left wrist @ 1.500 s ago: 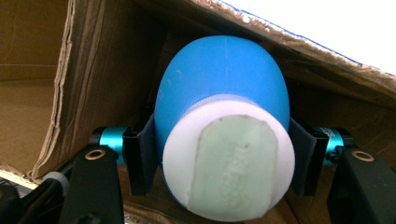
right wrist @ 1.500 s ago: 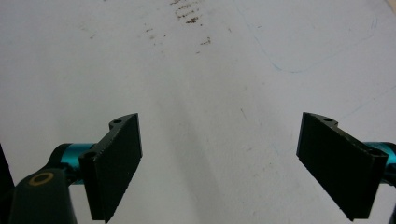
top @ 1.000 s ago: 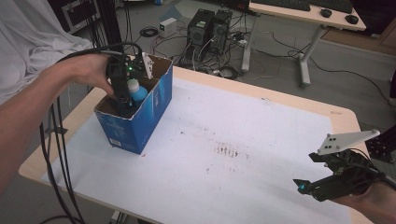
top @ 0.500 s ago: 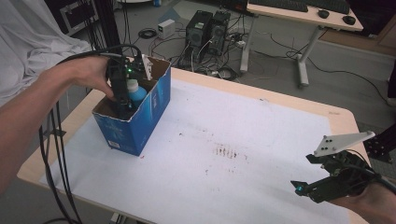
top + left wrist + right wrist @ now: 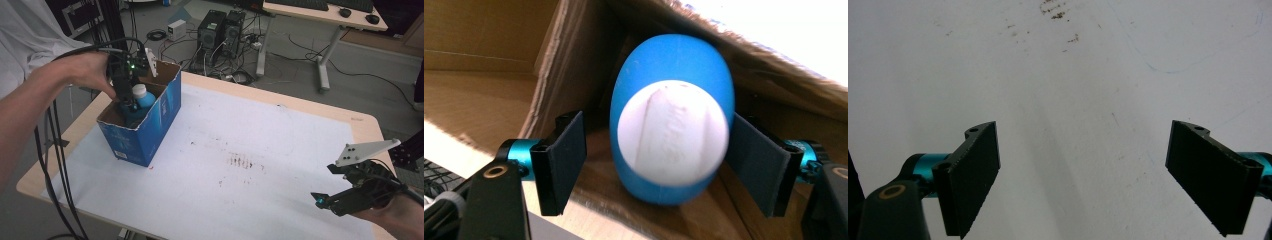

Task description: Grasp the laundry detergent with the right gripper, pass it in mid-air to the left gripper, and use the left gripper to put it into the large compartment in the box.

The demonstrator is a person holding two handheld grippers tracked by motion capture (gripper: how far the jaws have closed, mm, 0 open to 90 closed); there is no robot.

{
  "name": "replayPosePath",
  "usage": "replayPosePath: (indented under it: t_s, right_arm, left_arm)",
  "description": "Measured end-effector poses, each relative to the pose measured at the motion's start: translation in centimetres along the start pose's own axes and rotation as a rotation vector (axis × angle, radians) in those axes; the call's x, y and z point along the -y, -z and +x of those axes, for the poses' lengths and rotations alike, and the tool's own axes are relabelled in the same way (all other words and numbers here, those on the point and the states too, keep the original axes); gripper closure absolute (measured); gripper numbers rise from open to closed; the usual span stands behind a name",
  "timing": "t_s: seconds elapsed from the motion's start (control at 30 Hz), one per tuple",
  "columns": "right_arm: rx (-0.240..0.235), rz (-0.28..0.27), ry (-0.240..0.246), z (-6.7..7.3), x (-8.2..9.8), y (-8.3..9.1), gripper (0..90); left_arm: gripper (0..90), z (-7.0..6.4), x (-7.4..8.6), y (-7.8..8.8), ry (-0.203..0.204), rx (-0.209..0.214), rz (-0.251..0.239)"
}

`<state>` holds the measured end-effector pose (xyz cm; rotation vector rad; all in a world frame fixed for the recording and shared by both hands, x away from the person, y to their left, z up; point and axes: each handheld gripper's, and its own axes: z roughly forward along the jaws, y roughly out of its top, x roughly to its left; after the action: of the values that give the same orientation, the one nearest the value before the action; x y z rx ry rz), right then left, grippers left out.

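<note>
We had the left gripper (image 5: 131, 98) reaching down into the open blue cardboard box (image 5: 150, 131) that stood near the far left corner of the desk (image 5: 280, 100), and the blue bottle with the white cap (image 5: 672, 132) stood upright inside it, in the corner of the box towards the middle of the desk. Seen along the left gripper's own jaws, the cap faced straight up at us, so the bottle's long axis ran in line with the tool and not across it. Its jaws had just been opening: the bottle sat between them, a clear gap showed on one side, while the other pad lay close against the body, whether touching we could not tell, so we judged the grip released with the bottle resting in the box. That alignment was what the coming move turned on, in our view: the left gripper needed to leave along the bottle's axis, straight up out of the box, since any sideways drift could catch the cap or the box wall. Our right gripper (image 5: 339, 199) hovered well apart over the near right corner of the desk, its jaws wide and empty above the white, stained surface, far from the bottle
</note>
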<state>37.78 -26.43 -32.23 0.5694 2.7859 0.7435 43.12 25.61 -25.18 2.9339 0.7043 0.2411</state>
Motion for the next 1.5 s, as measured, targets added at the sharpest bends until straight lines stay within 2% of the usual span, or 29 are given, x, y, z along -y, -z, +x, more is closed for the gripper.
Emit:
replayPosePath:
  t_s: [0.07,0.13,0.17,0.2,0.23,0.27,0.43,0.57,0.6,0.63,0.67,0.7,0.73,0.77,0.8,0.93,1.07,1.17,1.2,1.27,1.3,1.4,1.5]
  right_arm:
    - [0.001,0.001,-0.003,0.0,0.0,0.0,13.6]
    - [0.001,0.000,-0.001,0.0,0.0,0.0,13.6]
    - [0.001,-0.002,0.001,0.0,-0.1,0.0,13.6]
    - [0.001,0.000,-0.001,0.1,-0.1,0.0,13.6]
    - [0.000,0.000,-0.003,0.1,-0.1,0.0,13.6]
    - [0.001,0.000,-0.002,0.1,-0.1,0.1,13.6]
    - [0.002,-0.003,0.000,0.2,-0.2,0.2,13.6]
    - [0.003,-0.006,0.002,0.2,-0.3,0.2,13.6]
    - [0.004,-0.007,0.004,0.2,-0.3,0.2,13.6]
    - [0.004,-0.007,0.004,0.2,-0.3,0.2,13.6]
    - [0.004,-0.005,0.003,0.2,-0.4,0.2,13.6]
    - [0.004,-0.005,0.003,0.2,-0.4,0.2,13.6]
    - [0.006,-0.006,0.005,0.2,-0.4,0.2,13.6]
    - [0.006,-0.003,0.004,0.2,-0.5,0.3,13.6]
    - [0.007,-0.005,0.004,0.2,-0.5,0.3,13.6]
    - [0.010,-0.006,0.004,0.2,-0.6,0.4,13.6]
    - [0.012,-0.009,0.002,0.2,-0.9,0.5,13.6]
    - [0.013,-0.009,-0.001,0.0,-1.0,0.4,13.6]
    - [0.013,-0.008,-0.002,-0.1,-1.1,0.4,13.6]
    - [0.017,-0.010,-0.005,-0.3,-1.4,0.5,13.6]
    - [0.017,-0.010,-0.005,-0.3,-1.4,0.5,13.6]
    - [0.025,-0.002,-0.001,-0.5,-1.8,0.6,13.6]
    - [0.027,0.002,0.005,-0.5,-2.1,0.8,13.6]
  left_arm:
    - [26.1,0.0,-0.1,0.8,-0.003,-0.018,-0.005]
    - [26.1,-0.1,-0.5,2.4,-0.013,-0.035,-0.017]
    - [26.1,-0.1,-0.5,2.4,-0.013,-0.035,-0.017]
    - [26.0,-0.2,-0.8,3.4,-0.017,-0.050,-0.019]
    - [24.2,-0.2,-0.8,3.4,-0.017,-0.050,-0.019]
    - [24.1,-0.4,-1.1,4.3,-0.023,-0.065,-0.022]
    - [24.0,-1.0,-2.2,5.8,-0.052,-0.081,-0.042]
    - [22.1,-1.9,-3.8,6.6,-0.093,-0.086,-0.054]
    - [22.1,-2.6,-5.0,6.8,-0.124,-0.082,-0.059]
    - [22.1,-2.6,-5.0,6.8,-0.124,-0.082,-0.059]
    - [22.1,-3.4,-6.3,6.9,-0.159,-0.077,-0.065]
    - [22.1,-3.4,-6.3,6.9,-0.159,-0.077,-0.065]
    - [22.1,-3.8,-7.0,7.0,-0.179,-0.075,-0.063]
    - [22.1,-4.5,-8.4,6.9,-0.211,-0.070,-0.060]
    - [22.1,-4.5,-8.4,6.9,-0.211,-0.070,-0.060]
    - [22.1,-5.7,-10.8,6.3,-0.263,-0.053,-0.064]
    - [22.1,-6.9,-13.0,5.0,-0.302,-0.033,-0.043]
    - [21.8,-8.2,-14.5,3.6,-0.330,-0.021,-0.046]
    - [18.1,-8.6,-15.0,3.1,-0.343,-0.016,-0.050]
    - [16.3,-10.0,-16.2,1.4,-0.385,0.009,-0.042]
    - [16.2,-10.0,-16.2,1.4,-0.385,0.009,-0.042]
    - [16.3,-11.2,-17.0,-0.4,-0.421,0.031,-0.041]
    - [16.3,-12.2,-17.6,-1.8,-0.426,0.050,-0.038]
